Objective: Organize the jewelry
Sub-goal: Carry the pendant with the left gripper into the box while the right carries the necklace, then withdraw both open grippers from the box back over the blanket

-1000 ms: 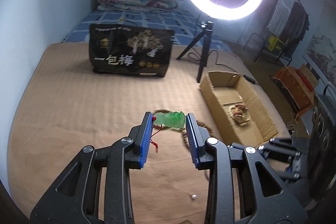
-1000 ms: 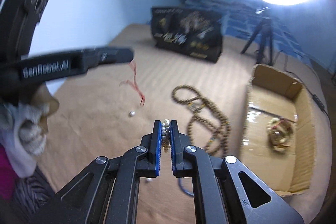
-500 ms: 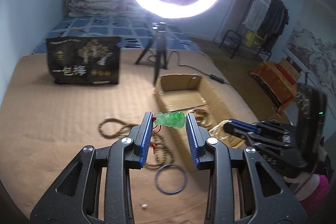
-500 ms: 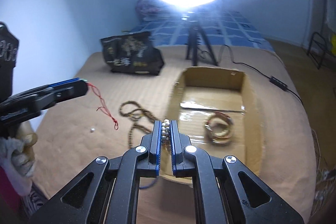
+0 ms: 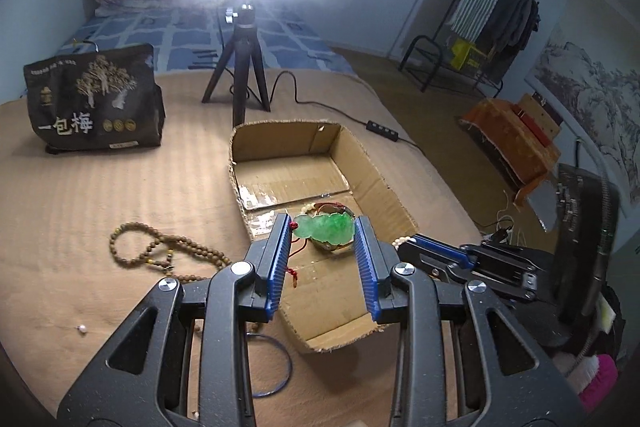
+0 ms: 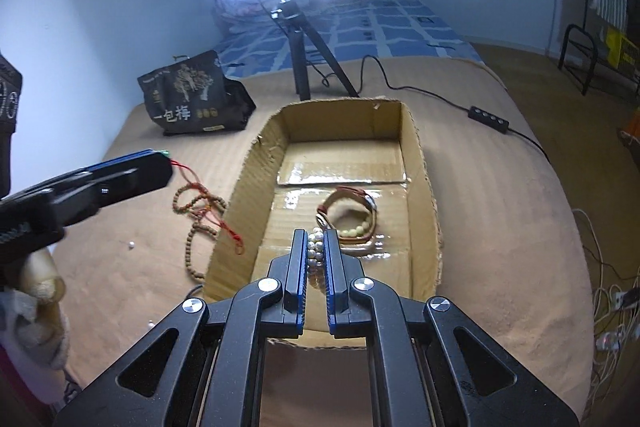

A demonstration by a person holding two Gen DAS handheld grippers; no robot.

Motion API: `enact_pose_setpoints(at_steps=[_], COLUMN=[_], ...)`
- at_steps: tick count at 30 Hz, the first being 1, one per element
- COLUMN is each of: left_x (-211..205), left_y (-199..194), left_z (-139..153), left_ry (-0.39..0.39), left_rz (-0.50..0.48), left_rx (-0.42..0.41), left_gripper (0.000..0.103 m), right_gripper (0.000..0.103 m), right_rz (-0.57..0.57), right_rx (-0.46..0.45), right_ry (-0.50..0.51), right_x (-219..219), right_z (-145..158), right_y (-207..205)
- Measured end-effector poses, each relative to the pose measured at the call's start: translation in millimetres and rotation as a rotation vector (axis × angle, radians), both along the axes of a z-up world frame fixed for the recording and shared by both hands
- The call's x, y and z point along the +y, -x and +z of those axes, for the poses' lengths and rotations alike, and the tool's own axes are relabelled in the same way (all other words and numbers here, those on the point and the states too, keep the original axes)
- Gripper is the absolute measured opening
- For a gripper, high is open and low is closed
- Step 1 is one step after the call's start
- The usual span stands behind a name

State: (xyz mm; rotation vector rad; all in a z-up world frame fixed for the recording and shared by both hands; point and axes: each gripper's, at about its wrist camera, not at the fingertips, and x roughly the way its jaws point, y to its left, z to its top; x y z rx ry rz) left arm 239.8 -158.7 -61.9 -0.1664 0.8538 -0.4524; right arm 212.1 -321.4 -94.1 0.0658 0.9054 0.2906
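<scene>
My left gripper [image 5: 322, 229] is shut on a green jade pendant [image 5: 324, 227] with a red cord [image 5: 298, 251] hanging down, held above the open cardboard box [image 5: 384, 183]. My right gripper [image 6: 316, 241] is shut on a pearl bead string [image 6: 315, 247], held over the near part of the same box [image 6: 424, 167]. A bracelet bundle [image 6: 352, 215] lies on the box floor. A brown bead necklace [image 5: 160, 251] lies on the tan bedspread left of the box. The left gripper shows in the right wrist view [image 6: 162, 157], the right gripper in the left wrist view [image 5: 404, 245].
A blue bangle [image 5: 276, 367] lies on the bedspread under my left gripper. A loose pearl [image 5: 82, 327] lies at left. A black snack bag [image 5: 94, 103] and a ring light tripod [image 5: 240, 83] stand behind the box. A cable with a switch [image 5: 382, 126] runs to the right.
Both grippers swung right and forward, from over the bedspread and necklace to over the cardboard box. Each still holds its piece.
</scene>
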Motion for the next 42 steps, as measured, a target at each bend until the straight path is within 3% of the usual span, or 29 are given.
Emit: enact_pose_setpoints(at_steps=[13, 14, 15, 17, 32, 42], left_x=[-11, -11, -10, -8, 5, 54], left_y=[-17, -17, -17, -17, -7, 6], left_z=[-24, -24, -24, -22, -8, 4], left_ry=[-0.041, -0.042, -0.043, -0.046, -0.075, -0.131], left_rz=[0.022, 0.026, 0.029, 0.039, 0.050, 0.095], left_rx=[0.059, 0.059, 0.058, 0.053, 0.016, -0.029], left_gripper=[0.034, 0.035, 0.038, 0.041, 0.042, 0.042], right_gripper=[0.009, 0.020, 0.039, 0.048, 0.048, 0.049], right_rz=[0.012, 0.014, 0.015, 0.018, 0.021, 0.077], right_rx=[0.048, 0.052, 0.053, 0.042, 0.022, -0.026], right_ry=[0.052, 0.060, 0.066, 0.074, 0.119, 0.117], right_x=[1, 1, 2, 3, 7, 22], right_z=[-19, -20, -20, -20, -8, 9], right_y=[-3, -3, -3, -1, 11, 30])
